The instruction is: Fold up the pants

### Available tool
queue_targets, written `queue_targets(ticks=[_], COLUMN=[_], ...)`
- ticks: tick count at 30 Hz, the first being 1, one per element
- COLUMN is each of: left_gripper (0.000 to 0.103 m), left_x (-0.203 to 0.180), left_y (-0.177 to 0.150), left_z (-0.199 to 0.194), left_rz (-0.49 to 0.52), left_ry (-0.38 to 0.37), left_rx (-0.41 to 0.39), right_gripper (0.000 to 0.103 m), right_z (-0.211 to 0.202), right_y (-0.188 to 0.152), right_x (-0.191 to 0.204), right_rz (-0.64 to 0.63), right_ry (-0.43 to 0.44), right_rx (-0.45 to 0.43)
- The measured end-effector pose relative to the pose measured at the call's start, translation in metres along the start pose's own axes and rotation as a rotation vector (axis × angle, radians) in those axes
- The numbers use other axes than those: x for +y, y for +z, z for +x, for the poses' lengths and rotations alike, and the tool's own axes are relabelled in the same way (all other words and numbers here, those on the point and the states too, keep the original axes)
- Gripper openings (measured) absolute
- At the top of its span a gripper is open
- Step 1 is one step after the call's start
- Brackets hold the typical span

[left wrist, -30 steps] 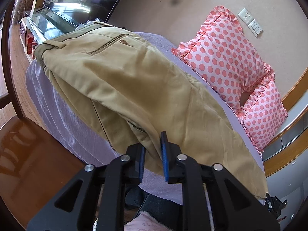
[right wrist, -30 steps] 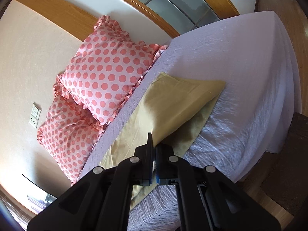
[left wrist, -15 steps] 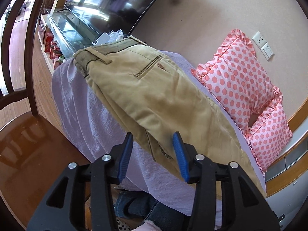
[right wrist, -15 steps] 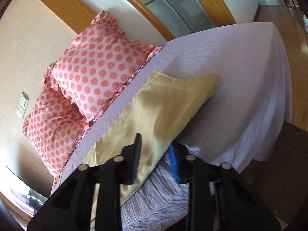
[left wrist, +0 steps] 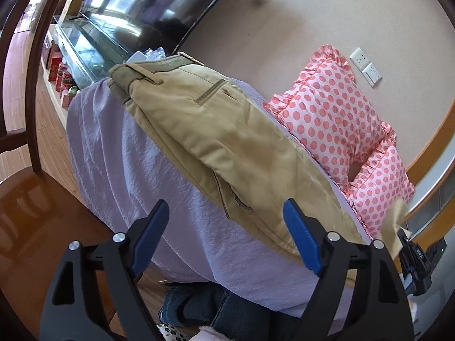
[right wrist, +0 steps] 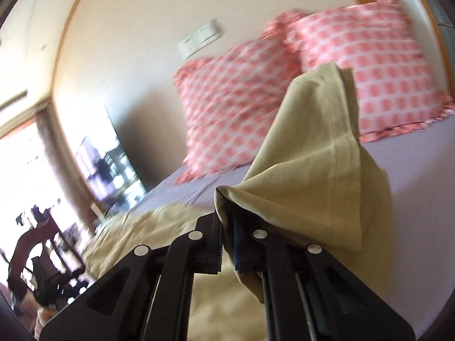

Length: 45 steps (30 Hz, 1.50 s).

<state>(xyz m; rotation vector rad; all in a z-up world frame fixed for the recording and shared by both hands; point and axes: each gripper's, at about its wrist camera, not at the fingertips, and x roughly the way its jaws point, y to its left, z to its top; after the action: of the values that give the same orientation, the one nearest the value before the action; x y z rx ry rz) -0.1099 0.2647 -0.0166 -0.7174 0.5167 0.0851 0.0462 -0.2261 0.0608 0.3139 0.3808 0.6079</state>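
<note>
Tan pants (left wrist: pixel 216 130) lie folded lengthwise along the edge of a bed with a lilac sheet (left wrist: pixel 136 164), waistband at the far left. My left gripper (left wrist: pixel 226 221) is open and empty, just short of the pants' near edge. My right gripper (right wrist: pixel 227 244) is shut on the pants' leg end (right wrist: pixel 310 176) and holds it lifted above the bed. That raised cloth and the right gripper (left wrist: pixel 409 244) show at the right edge of the left wrist view.
Two pink polka-dot pillows (left wrist: pixel 335 113) lean on the wall behind the pants, also in the right wrist view (right wrist: pixel 284 85). A dark TV (left wrist: pixel 148 2) on a glass stand is at the far left. A wooden chair (left wrist: pixel 25 187) stands near the bed. The person's legs (left wrist: pixel 216 312) are below.
My left gripper let go of the pants, opened wide and pulled back. My right gripper opened, then shut on the leg end, lifted it and swung towards the waistband.
</note>
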Motion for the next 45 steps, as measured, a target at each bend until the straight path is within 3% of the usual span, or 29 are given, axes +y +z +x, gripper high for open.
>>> queue_targets(ticks=[2,4,5,6,8,12,17,27,31,37,38,39,41,43,45], left_gripper=[0.085,0.087,0.089,0.090,0.091,0.092,0.092,0.090,0.088,0.051,0.024,0.015,0.011,0.010,0.010], left_x=[-0.007,-0.013,-0.017,-0.021,-0.026,-0.028,-0.026,-0.016,0.001,0.024,0.022,0.017,-0.010,-0.058,-0.114], left_y=[-0.007,-0.015,-0.019,-0.022,-0.026,-0.028,-0.022,0.039,0.072,0.095,0.098,0.102,0.109,0.115,0.115], left_z=[0.004,0.009,0.012,0.016,0.024,0.044,0.059,0.044,0.045,0.051,0.048,0.046,0.039,0.036,0.039], left_rz=[0.036,0.078,0.103,0.124,0.142,0.114,0.079,-0.015,-0.139,-0.283,-0.277,-0.251,-0.157,0.017,0.171], left_ry=[-0.048,-0.075,-0.082,-0.090,-0.116,-0.139,-0.132,-0.034,0.054,0.207,0.216,0.244,0.276,0.305,0.272], left_rx=[0.027,0.053,0.067,0.078,0.103,0.135,0.134,-0.012,-0.036,-0.048,-0.064,-0.074,-0.102,-0.141,-0.153], right_gripper=[0.008,0.019,0.033,0.055,0.076,0.082,0.082,0.084,0.085,0.087,0.087,0.087,0.087,0.087,0.087], right_z=[0.039,0.059,0.060,0.056,0.043,0.028,0.035,0.040,0.039,0.031,0.028,0.026,0.020,0.013,0.006], right_y=[-0.028,-0.056,-0.067,-0.072,-0.070,-0.050,-0.049,-0.056,-0.056,-0.055,-0.055,-0.054,-0.054,-0.052,-0.048], right_x=[0.043,0.070,0.077,0.079,0.075,0.061,0.044,0.042,0.034,0.023,0.021,0.018,0.012,0.006,-0.001], right_rz=[-0.145,-0.267,-0.300,-0.306,-0.281,-0.221,-0.144,-0.118,-0.089,-0.060,-0.055,-0.050,-0.038,-0.026,-0.014], right_ry=[0.071,0.068,0.069,0.079,0.092,0.063,0.047,0.073,0.076,0.084,0.086,0.086,0.086,0.080,0.064], right_rx=[0.195,0.312,0.336,0.335,0.299,0.236,0.255,0.276,0.267,0.244,0.237,0.229,0.211,0.189,0.161])
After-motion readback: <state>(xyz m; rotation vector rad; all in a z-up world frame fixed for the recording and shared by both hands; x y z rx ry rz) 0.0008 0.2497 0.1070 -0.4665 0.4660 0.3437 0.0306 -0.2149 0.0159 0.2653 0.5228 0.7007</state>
